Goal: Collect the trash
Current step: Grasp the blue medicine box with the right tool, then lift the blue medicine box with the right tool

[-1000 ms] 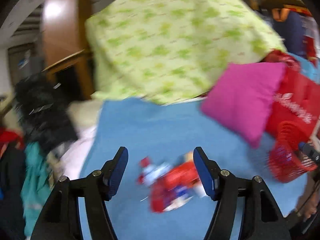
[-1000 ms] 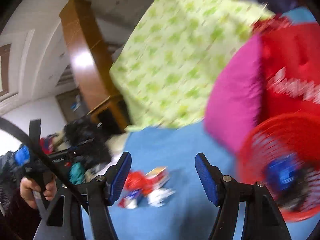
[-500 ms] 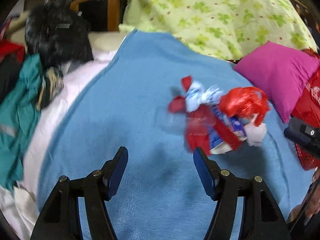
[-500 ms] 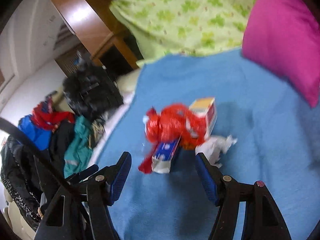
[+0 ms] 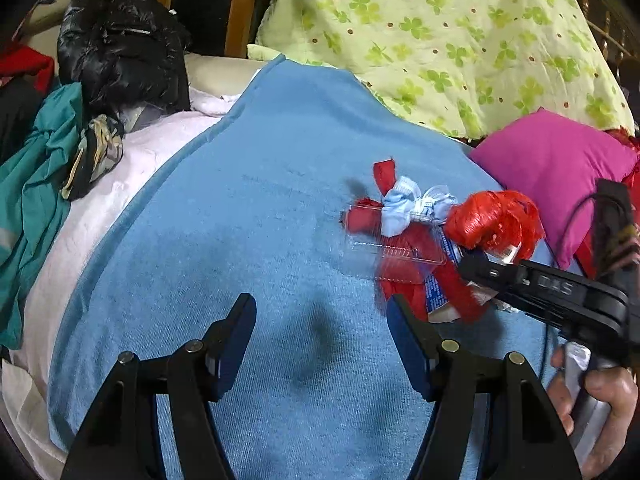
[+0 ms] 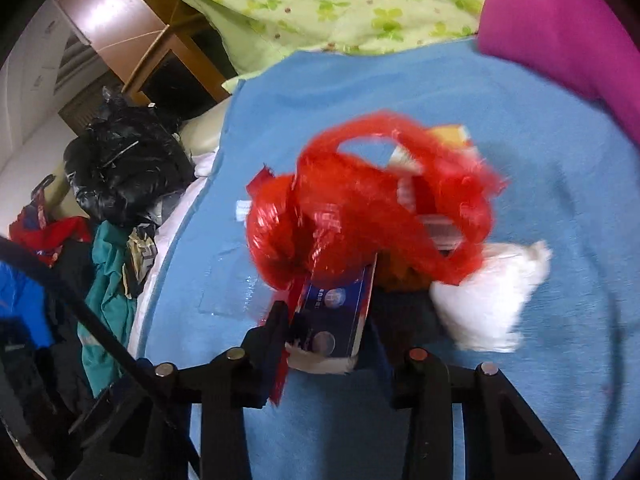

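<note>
your left gripper (image 5: pixel 320 334) stands released, both fingers apart over bare blue blanket (image 5: pixel 248 248) with nothing between them. the trash pile lies ahead and to the right of its right finger, just beyond the tip. your right gripper (image 6: pixel 326 334) is closing: one dark blue carton (image 6: pixel 334 312) sits between its fingers, the left finger against the carton's side, though blur keeps you from telling whether both pads press yet.

count of the pile: one crumpled red plastic bag (image 6: pixel 360 208), on top of the carton and just ahead of your right fingers; one white crumpled paper (image 6: pixel 488 300), to the right of the right finger; one yellow-topped box (image 6: pixel 452 138) behind the bag; one clear plastic tray (image 5: pixel 394 258); one pale blue wrapper (image 5: pixel 404 208) on red scraps. beyond the fingers: one green clover-print cover (image 5: pixel 460 28), one magenta cushion (image 5: pixel 556 188), one black plastic bag (image 5: pixel 116 40) to the far left.

writing: the right gripper's arm in the left view bears letters that look like "das". the carton's print is too blurred to read.

half a second ago your right fingers stood wide and short of the pile; now they reach into it, around the carton. your left gripper's opening is unchanged, and the pile sits a little closer to its right finger.
</note>
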{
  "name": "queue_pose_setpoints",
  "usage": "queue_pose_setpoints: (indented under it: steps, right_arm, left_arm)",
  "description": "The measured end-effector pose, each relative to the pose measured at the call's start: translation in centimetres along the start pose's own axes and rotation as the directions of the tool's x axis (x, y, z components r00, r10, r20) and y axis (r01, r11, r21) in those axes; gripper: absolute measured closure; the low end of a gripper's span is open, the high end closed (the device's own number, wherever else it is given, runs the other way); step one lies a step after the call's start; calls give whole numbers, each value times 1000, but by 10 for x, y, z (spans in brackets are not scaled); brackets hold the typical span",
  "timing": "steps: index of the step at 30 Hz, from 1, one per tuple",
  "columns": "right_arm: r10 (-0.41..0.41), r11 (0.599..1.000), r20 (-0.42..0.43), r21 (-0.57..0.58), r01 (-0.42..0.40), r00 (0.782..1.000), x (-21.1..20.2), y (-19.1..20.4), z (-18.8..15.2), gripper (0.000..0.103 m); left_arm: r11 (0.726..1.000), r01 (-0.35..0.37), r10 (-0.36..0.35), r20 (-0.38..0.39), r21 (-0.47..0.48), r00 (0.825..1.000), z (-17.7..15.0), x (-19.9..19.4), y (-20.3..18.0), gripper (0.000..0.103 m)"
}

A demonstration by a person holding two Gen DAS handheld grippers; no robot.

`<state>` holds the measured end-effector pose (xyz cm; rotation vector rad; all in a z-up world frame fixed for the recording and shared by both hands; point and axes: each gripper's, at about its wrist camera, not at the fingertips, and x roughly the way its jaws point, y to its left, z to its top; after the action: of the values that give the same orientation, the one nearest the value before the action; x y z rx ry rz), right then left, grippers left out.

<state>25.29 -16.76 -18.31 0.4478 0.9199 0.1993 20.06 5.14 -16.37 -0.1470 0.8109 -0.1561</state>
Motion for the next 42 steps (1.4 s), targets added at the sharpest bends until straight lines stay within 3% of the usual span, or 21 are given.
queue_pose_setpoints:
  steps: [2,5,9,11,15,19,23,28,31,33,34,35,39,40,41,42]
  right_arm:
    - [-14,1000,-7,10,14,1000,9,-2,0,65]
    - [30,998,-22,57,-29,999,7,-9,-3,67]
    - [59,997,-16,55,-58,998,-17,-17,-8,68]
    - [78,995,-27,64,-76,997,-34,-25,-12,68]
    - [45,998,-22,55,-44,999,-69,-45,-18,68]
    - [-62,998,31,-2,63,998,-101,-65,-21,68]
    - [-95,995,43,13,94,995,-118,-89,-24,68]
    - [-64,996,38,58,62,997,-130,-114,-23,65]
    - [-55,997,38,59,52,998,-130,-116,-24,65]
    - [-43,997,35,65,40,998,-129,-117,-23,60]
    - [-42,997,33,66,40,999,-128,-115,-24,45]
    - [-42,997,32,70,40,999,-127,-115,-24,37]
    - [-27,997,34,76,25,999,-123,-112,-22,39]
    - [-51,997,21,61,50,998,-120,-109,-23,42]
    - [-80,996,0,43,79,997,-114,-106,-24,56]
    - [-104,994,-29,26,105,994,-108,-105,-26,60]
  left_arm:
    - [1000,5,-5,-1,12,1000,1,2,-1,34]
    - [1000,23,-23,4,12,1000,2,3,-1,34]
    - [998,65,-65,7,0,998,5,5,-2,34]
    - [997,82,-82,-2,0,997,7,9,-6,28]
    - [995,91,-91,-13,30,996,13,19,-19,23]
    - [993,99,-97,-36,58,995,19,33,-33,22]
    - [991,89,-82,-71,96,994,23,49,-49,22]
    - [987,58,-46,-76,152,996,27,68,-65,22]
    - [990,74,-64,-86,123,994,30,72,-63,22]
    - [991,90,-80,-90,104,993,31,73,-59,22]
    - [990,100,-91,-93,96,991,30,73,-57,22]
    - [990,107,-98,-96,92,991,29,73,-56,23]
    - [986,122,-112,-94,111,989,27,70,-53,41]
    - [984,133,-121,-103,116,987,26,69,-51,51]
    - [983,140,-127,-112,116,986,26,69,-50,51]
    - [982,147,-133,-119,116,984,25,68,-48,52]
